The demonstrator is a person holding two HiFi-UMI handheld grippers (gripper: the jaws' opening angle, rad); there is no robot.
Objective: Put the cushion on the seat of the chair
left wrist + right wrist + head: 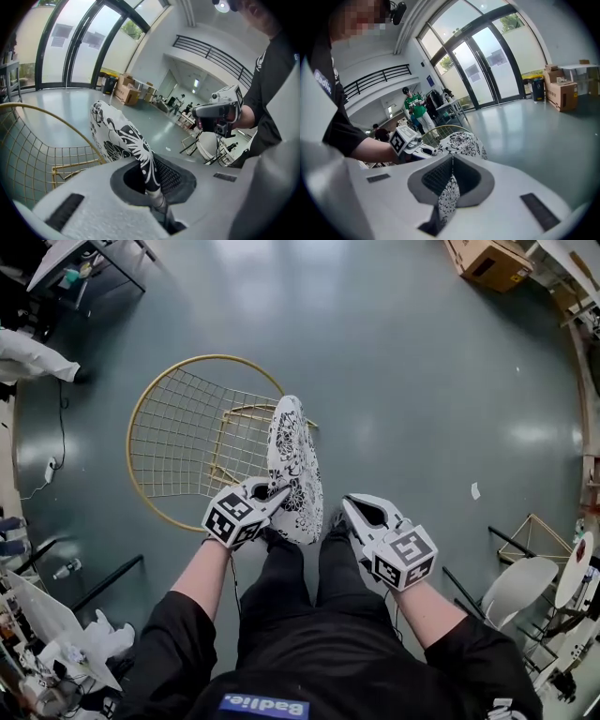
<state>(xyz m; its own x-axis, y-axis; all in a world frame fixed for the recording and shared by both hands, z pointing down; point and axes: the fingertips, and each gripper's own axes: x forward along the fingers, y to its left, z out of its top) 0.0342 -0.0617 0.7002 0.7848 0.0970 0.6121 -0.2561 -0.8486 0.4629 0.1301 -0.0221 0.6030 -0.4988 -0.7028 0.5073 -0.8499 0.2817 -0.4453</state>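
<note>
The cushion (pixel 294 470), white with a black floral print, hangs on edge in front of the person's legs, held between both grippers. My left gripper (pixel 272 495) is shut on its left edge; fabric is pinched between the jaws in the left gripper view (pixel 152 187). My right gripper (pixel 349 512) is shut on the cushion's near right edge, where a fold of fabric (pixel 447 197) is clamped. The gold wire chair (pixel 192 437) stands on the floor just left of the cushion, its mesh seat empty. The cushion's far end overlaps the chair's right rim.
A cardboard box (pixel 492 261) sits far right at the back. A white chair (pixel 520 587) and metal frames stand at the lower right. Clutter and cables line the left wall (pixel 37 615). People stand in the background (pixel 412 105).
</note>
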